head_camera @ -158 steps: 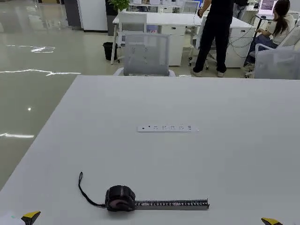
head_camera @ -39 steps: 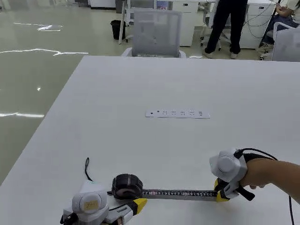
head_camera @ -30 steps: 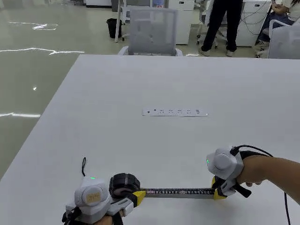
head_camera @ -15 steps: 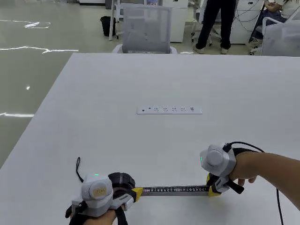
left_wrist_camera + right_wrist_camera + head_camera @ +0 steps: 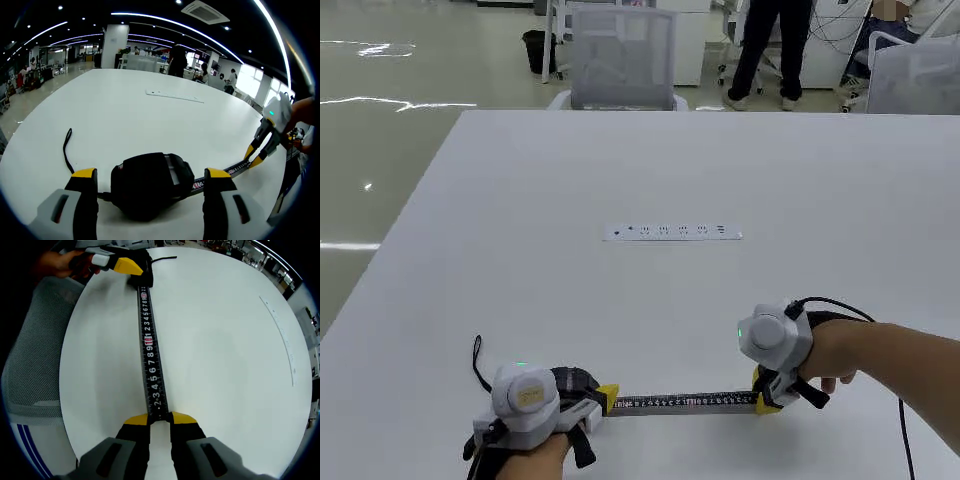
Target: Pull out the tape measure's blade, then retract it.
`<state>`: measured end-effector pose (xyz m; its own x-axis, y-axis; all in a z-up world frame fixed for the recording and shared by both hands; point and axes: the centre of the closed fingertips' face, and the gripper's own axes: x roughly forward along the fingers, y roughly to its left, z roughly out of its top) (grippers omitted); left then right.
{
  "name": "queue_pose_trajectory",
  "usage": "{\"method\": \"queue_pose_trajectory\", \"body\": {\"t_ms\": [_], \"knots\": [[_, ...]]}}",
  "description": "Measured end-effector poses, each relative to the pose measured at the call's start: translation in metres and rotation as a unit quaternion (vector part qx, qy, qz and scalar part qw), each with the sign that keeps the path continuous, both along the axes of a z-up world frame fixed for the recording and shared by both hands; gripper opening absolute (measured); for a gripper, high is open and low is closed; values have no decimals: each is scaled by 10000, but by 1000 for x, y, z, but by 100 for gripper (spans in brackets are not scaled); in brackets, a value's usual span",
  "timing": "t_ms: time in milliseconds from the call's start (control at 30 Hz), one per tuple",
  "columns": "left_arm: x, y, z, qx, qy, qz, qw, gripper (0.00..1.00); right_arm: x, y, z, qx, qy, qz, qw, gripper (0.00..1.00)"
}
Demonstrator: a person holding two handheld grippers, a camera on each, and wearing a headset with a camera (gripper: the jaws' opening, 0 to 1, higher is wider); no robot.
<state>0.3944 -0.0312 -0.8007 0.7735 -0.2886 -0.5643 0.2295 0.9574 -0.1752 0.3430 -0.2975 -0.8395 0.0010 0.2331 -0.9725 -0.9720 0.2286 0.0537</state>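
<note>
- Tape measure (image 5: 576,382) (image 5: 150,185): black case, sits on the white bench (image 5: 720,160) close to its near edge, to the left of the person.
- Blade (image 5: 680,402) (image 5: 149,355): pulled partly out, lies flat on the bench in a straight line from the case's mouth over to the right gripper. Shows white numerals on black in the right gripper view, with the 10 boxed in red.
- Left gripper (image 5: 588,395) (image 5: 150,175): straddles the case with yellow-tipped fingers apart, one on each side. Leaves a narrow gap between each finger and the case in the left gripper view, so not clamped. Appears again at the far end of the blade in the right gripper view (image 5: 125,265), held by a hand.
- Right gripper (image 5: 766,400) (image 5: 160,418): rests at the blade's free end, fingers drawn close together and pinched on the tip from both sides. Shows in the left gripper view (image 5: 253,156) at the right, tilted down toward the bench.
- Strap (image 5: 476,362) (image 5: 65,150): thin black loop, trails from the back of the case across the bench, away from the blade.
- Power strip (image 5: 671,232) (image 5: 174,95): flat and white, lies in the middle of the bench, well apart from the tape measure and both grippers.
- Beyond the far edge of the bench: a grey mesh chair (image 5: 620,45) and, further back, a standing person (image 5: 767,40) in dark clothes.
</note>
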Motion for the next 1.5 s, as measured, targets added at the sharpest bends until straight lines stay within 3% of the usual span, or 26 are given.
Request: {"method": "queue_pose_trajectory", "body": {"t_ms": [200, 333, 467, 633, 733, 1500], "knots": [[3, -3, -4, 66, 79, 59, 9999, 81, 0, 0, 0, -44, -14, -21, 10000, 14], [3, -2, -3, 358, 36, -52, 9993, 66, 0, 0, 0, -98, -5, -23, 9999, 14], [2, -2, -4, 382, 99, -141, 9991, 66, 0, 0, 0, -94, 3, -82, 9999, 14], [0, -3, -7, 630, 244, -264, 9974, 65, 1, 0, -1, -123, 6, -72, 9999, 14], [-2, -3, -9, 840, 245, -339, 9956, 64, 1, 1, 0, -160, 14, -161, 9997, 14], [0, -3, -8, 710, 227, -382, 9965, 63, 0, 4, 0, -86, -51, -46, 9999, 14]]}}
